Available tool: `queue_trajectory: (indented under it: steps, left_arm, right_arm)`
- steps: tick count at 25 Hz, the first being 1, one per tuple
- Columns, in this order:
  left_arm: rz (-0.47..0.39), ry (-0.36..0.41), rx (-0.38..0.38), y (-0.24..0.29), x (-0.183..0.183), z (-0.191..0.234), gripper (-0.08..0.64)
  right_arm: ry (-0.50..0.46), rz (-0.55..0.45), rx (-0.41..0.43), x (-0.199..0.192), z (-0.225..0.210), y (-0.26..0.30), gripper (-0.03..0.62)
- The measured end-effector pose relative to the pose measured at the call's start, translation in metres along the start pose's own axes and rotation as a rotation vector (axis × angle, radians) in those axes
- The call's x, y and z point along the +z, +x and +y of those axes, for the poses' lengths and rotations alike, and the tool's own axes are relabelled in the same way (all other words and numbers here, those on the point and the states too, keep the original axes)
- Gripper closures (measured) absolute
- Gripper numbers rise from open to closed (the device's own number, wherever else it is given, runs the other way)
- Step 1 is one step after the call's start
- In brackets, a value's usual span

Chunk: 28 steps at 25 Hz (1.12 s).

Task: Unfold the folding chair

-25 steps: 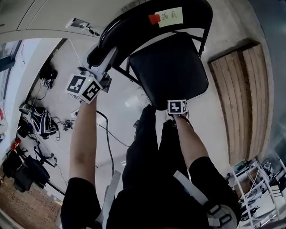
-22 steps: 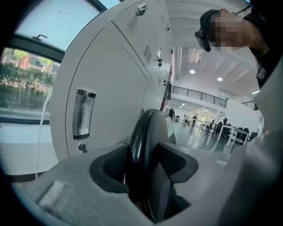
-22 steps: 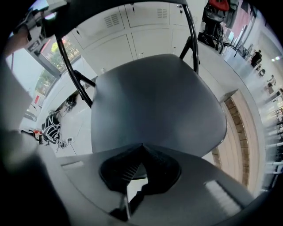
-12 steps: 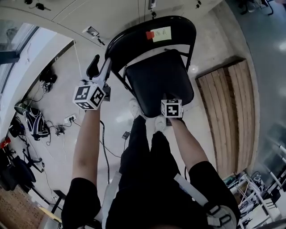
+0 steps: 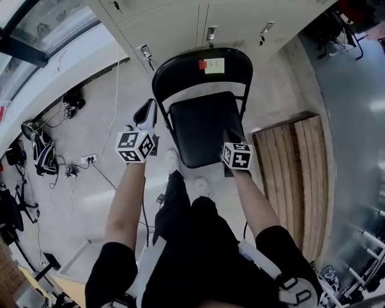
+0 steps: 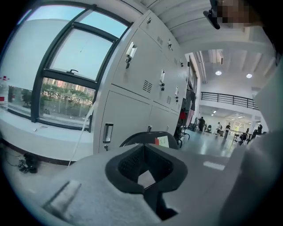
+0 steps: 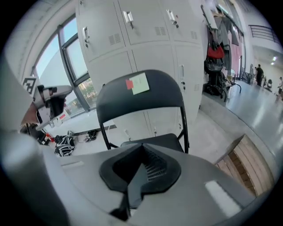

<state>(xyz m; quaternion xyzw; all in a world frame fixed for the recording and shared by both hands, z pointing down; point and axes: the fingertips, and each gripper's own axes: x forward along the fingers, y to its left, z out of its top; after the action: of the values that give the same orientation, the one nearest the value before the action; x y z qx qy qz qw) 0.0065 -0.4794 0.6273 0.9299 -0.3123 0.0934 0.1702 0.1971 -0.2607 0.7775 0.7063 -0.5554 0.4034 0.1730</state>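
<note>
Two grippers were raised in front of the person, and neither held anything. The left gripper (image 5: 146,109) hung just beside the left side of the chair (image 5: 201,123), apart from its frame. Its jaws had just been closing and stood all but together, with nothing between them. The right gripper (image 5: 229,136) showed over the near right corner of the seat (image 5: 198,129) in the head view. Its jaws were pressed together and empty, and its own view had the chair ahead of them, not against them.

The black chair stood opened on the pale floor (image 5: 96,180), seat flat and back toward a row of grey lockers (image 5: 198,18). A red note (image 5: 203,64) and a pale green note (image 5: 215,65) were stuck side by side on the backrest. Wooden boards (image 5: 295,174) lay on the floor to the chair's right.
</note>
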Motion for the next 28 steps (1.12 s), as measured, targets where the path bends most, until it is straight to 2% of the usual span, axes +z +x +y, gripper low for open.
queue_trajectory:
  steps: [1,7,14,18,22,25,28]
  left_arm:
    - [-0.009,-0.006,0.009,-0.008,0.002,-0.007,0.56]
    - [-0.073,-0.055,0.043,-0.063,0.019,-0.041,0.56]
    - [-0.171,-0.035,0.1,-0.144,0.062,-0.071,0.56]
    - [-0.247,-0.017,0.143,-0.196,0.083,-0.081,0.56]
    - [-0.3,-0.017,0.181,-0.231,0.088,-0.086,0.56]
    - [-0.335,-0.028,0.177,-0.255,0.092,-0.097,0.56]
    - [-0.354,-0.005,0.164,-0.283,0.091,-0.112,0.56]
  right_arm:
    - [-0.006,-0.027,0.011,0.009,-0.001,-0.01,0.586]
    - [-0.031,-0.173,0.073,0.053,0.004,-0.069,0.586]
    - [-0.056,-0.295,0.164,0.088,0.021,-0.142,0.586]
    - [-0.106,-0.379,0.224,0.112,0.038,-0.184,0.586]
    - [-0.149,-0.44,0.252,0.122,0.052,-0.212,0.586]
    - [-0.144,-0.475,0.267,0.122,0.061,-0.231,0.586]
    - [-0.136,-0.506,0.285,0.116,0.071,-0.25,0.587]
